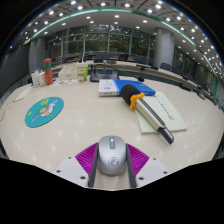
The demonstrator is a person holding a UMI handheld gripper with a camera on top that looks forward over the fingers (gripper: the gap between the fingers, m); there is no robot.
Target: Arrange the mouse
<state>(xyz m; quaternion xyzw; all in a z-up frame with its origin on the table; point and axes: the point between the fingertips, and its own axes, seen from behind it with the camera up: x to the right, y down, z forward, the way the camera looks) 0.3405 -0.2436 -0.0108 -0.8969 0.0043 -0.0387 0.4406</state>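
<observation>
A grey wireless mouse (111,154) sits between the fingers of my gripper (112,168), with its nose pointing away over the beige table (80,125). Both fingers lie against its sides, so the gripper is shut on it. The magenta pads (87,157) show on either side of the mouse. A round teal mat (44,111) lies on the table ahead and to the left, well beyond the fingers.
A black tool with an orange part (148,112) lies on a white pad (168,112) ahead to the right. Behind it are a blue box (136,88) and a white box (108,87). A red bottle (47,71) stands far left.
</observation>
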